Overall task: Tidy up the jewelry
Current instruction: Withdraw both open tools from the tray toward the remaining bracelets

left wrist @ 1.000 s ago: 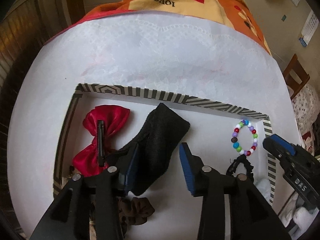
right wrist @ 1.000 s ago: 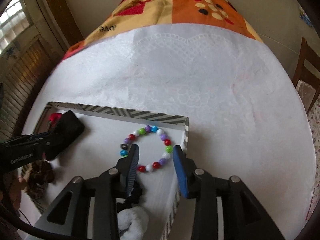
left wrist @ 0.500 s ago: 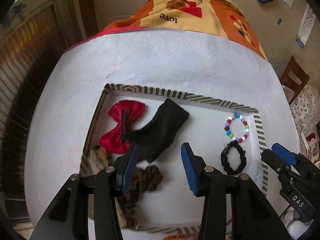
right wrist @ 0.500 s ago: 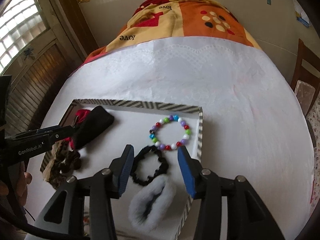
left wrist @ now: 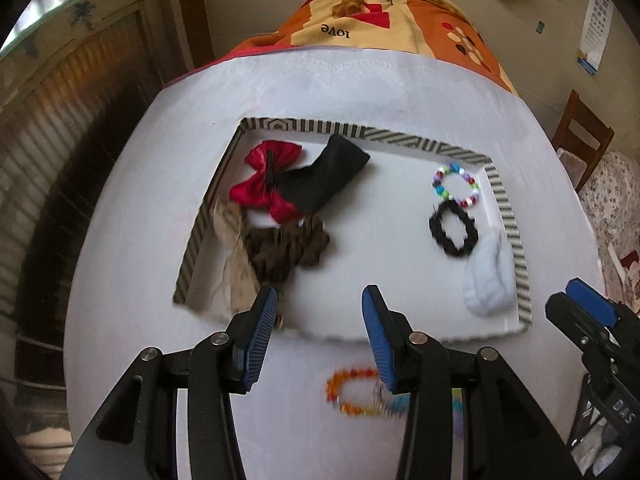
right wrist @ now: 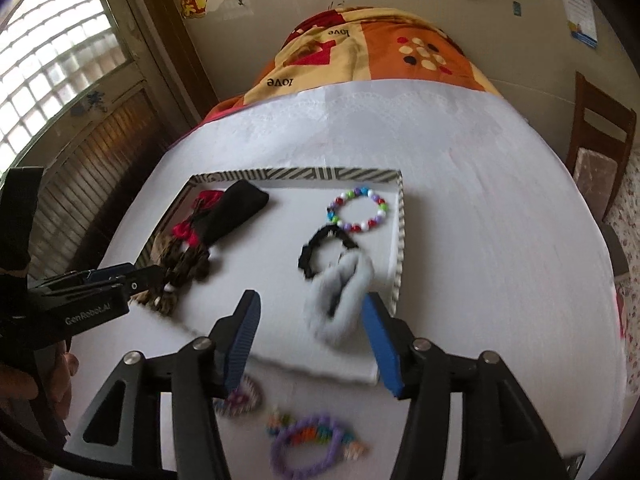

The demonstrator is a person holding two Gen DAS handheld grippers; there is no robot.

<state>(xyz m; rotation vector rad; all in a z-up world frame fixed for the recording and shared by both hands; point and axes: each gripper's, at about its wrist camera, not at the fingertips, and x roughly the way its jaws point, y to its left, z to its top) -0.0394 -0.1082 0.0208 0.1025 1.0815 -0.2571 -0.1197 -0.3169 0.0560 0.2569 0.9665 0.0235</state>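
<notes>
- Left wrist view: the left hand-held gripper point(left wrist: 316, 336) is released and holds nothing. It hangs over the near edge of the tray point(left wrist: 404, 138).
- The tray is a flat white box with a striped rim. It sits on the bench point(left wrist: 120, 240), which has a white cloth.
- In the tray lie a shiny red bow point(left wrist: 264, 182), a soft black cloth point(left wrist: 324, 180), a crinkly brown scrunchie point(left wrist: 288, 248), a round bead ring point(left wrist: 456, 186), a black scrunchie point(left wrist: 452, 232) and a fluffy pale one point(left wrist: 490, 278).
- An orange bead ring point(left wrist: 354, 394) is not in the tray. It lies on the bench, just under the pads.
- Right wrist view: the right hand-held gripper point(right wrist: 310, 344) has nothing in it, and its jaws are opening. The fluffy scrunchie point(right wrist: 340, 300) lies beyond its tips.
- A purple ring point(right wrist: 308, 446) and a small pink piece point(right wrist: 240, 398) lie on the bench, outside the tray.
- What could go wrong: I think the hard round beads could slip from the pads and roll away. The two grippers are near each other and could bump. A pad could catch the thin tray rim and push the tray.
</notes>
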